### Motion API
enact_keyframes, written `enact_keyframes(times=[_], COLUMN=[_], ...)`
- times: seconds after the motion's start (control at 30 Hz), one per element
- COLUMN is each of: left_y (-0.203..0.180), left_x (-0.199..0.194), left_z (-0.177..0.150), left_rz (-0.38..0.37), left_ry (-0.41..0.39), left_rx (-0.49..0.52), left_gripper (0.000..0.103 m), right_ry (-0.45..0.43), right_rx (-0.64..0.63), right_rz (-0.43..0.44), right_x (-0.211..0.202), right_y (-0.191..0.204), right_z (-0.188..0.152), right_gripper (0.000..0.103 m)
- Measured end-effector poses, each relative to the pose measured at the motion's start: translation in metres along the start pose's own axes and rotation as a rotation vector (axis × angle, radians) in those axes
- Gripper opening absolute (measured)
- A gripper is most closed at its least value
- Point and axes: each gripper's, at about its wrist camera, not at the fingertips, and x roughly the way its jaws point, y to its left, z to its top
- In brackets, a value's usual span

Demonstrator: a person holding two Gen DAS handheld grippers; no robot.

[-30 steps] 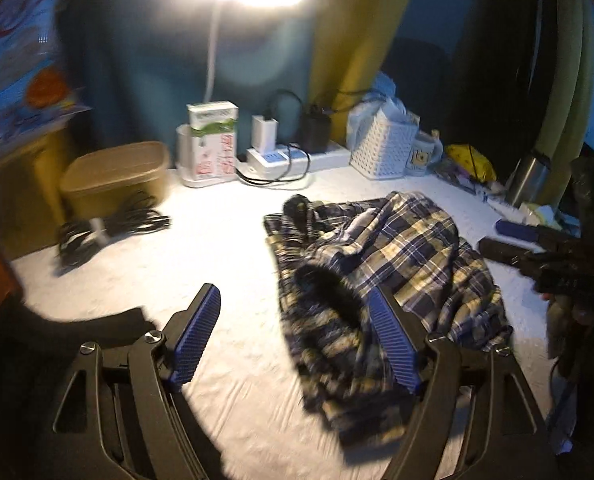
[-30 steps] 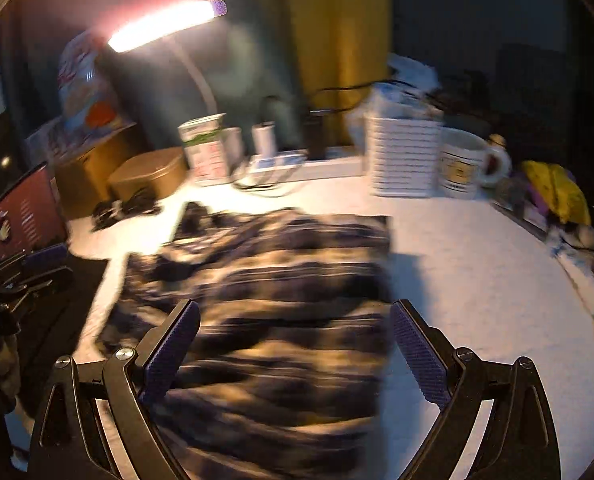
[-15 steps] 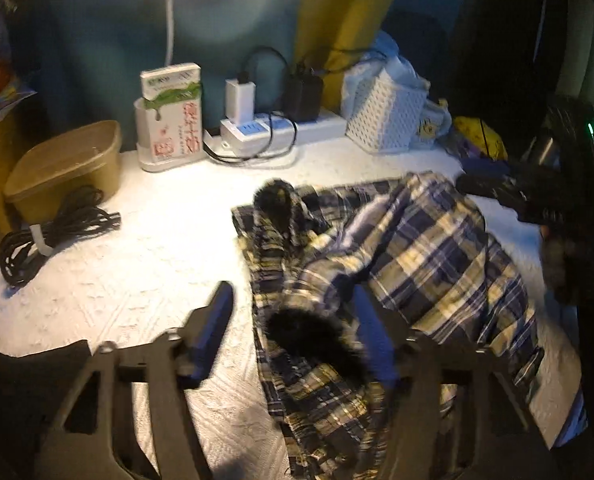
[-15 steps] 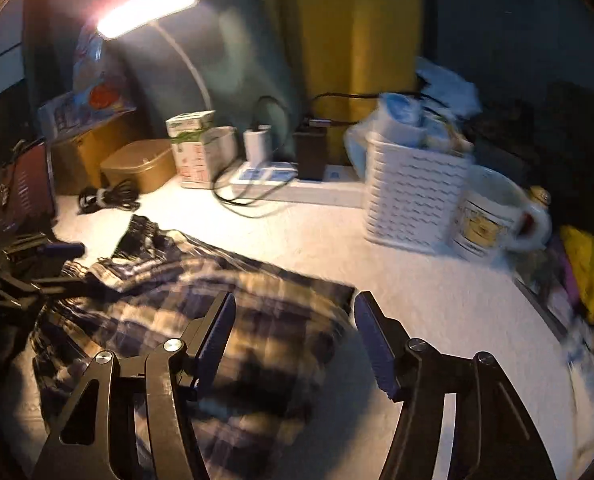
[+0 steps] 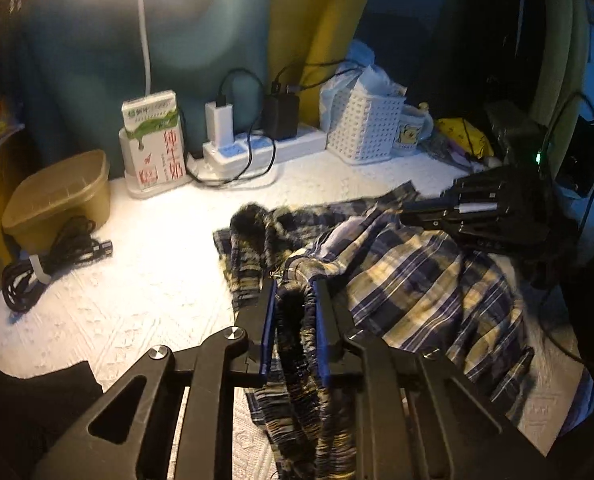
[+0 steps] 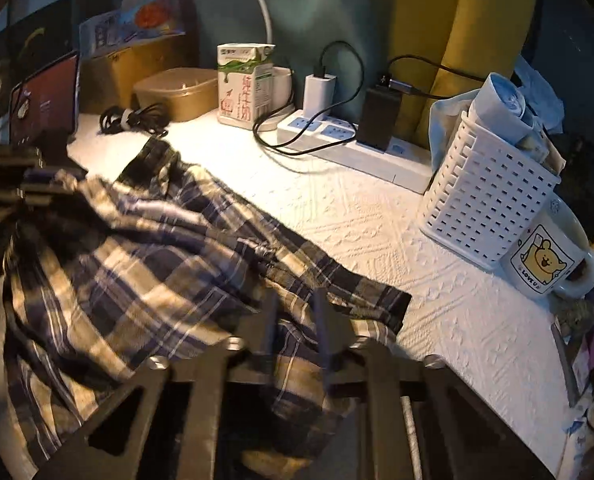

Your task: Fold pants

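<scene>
Gripping pants (image 5: 417, 280) in both just-closed grippers (image 5: 295, 292) (image 6: 293, 304), best lifted evenly to straighten before folding.

White textured tablecloth (image 6: 377, 232). Along the back wall: tan lidded tub (image 5: 57, 196), coiled black cable (image 5: 45, 264) before it, milk carton (image 6: 245, 80), power strip (image 6: 349, 148) bearing white and black chargers, white perforated basket (image 6: 485, 200), cartoon mug (image 6: 545, 256) beside it.
</scene>
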Motion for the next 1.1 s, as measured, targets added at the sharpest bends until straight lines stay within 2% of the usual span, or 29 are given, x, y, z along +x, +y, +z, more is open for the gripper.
enact_keyframes(times=[0.1,0.33,0.5,0.67,0.93,1.0,1.1], left_y=[-0.004,0.004,0.017,0.031,0.046,0.048,0.054], left_x=[-0.006,-0.01,0.002,0.034,0.074,0.079,0.076], left_z=[0.006,0.027,0.049,0.06,0.042,0.039,0.042], left_rz=[-0.004,0.001,-0.011,0.021,0.07,0.077,0.063], left_ry=[-0.027,-0.077,-0.093,-0.043,0.079,0.097,0.101], left_rx=[0.005,-0.012,-0.032,-0.041,-0.073,-0.086,-0.125], left_gripper=[0.016,0.016,0.016,0.016,0.016,0.019,0.024], right_ry=[-0.029,-0.125,-0.157,-0.14,-0.051,-0.02,0.003], right_rx=[0.012,0.067,0.117,0.164,0.189,0.186,0.184], right_rz=[-0.018,-0.071,-0.091,-0.088,-0.053,-0.058,-0.113], right_x=[-0.009,-0.037,-0.037,-0.016,0.038,0.05,0.052], right_y=[-0.001,-0.014,-0.029,-0.044,-0.054,-0.053,-0.054], right_z=[-0.005,-0.001,0.007,0.013,0.017,0.015,0.015], right_gripper=[0.001,0.0,0.0,0.0,0.0,0.0,0.0])
